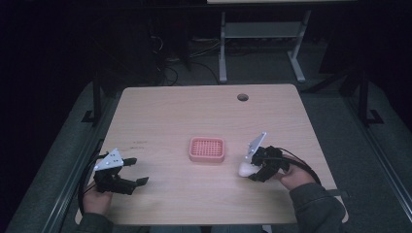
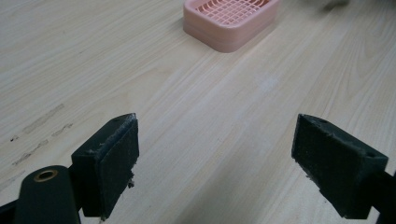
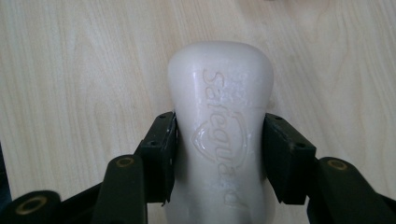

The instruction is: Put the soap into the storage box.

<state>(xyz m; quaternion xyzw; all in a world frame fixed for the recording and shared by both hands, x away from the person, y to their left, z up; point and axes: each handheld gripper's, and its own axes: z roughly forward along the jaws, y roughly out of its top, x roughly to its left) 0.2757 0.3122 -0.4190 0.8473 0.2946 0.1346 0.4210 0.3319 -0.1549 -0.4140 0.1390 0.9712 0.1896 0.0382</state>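
A white bar of soap with an embossed brand name is clamped between both pads of my right gripper, held just above the wooden table. In the high view the soap and right gripper are to the right of a pink slotted soap dish at the table's middle. My left gripper rests near the front left, jaws wide apart with nothing between them. The left gripper view shows its open gripper over bare wood, with the pink dish farther off.
The light wooden table has a round cable hole near its far edge. A white desk frame stands on the dark floor behind. Cables trail from both grippers toward the front edge.
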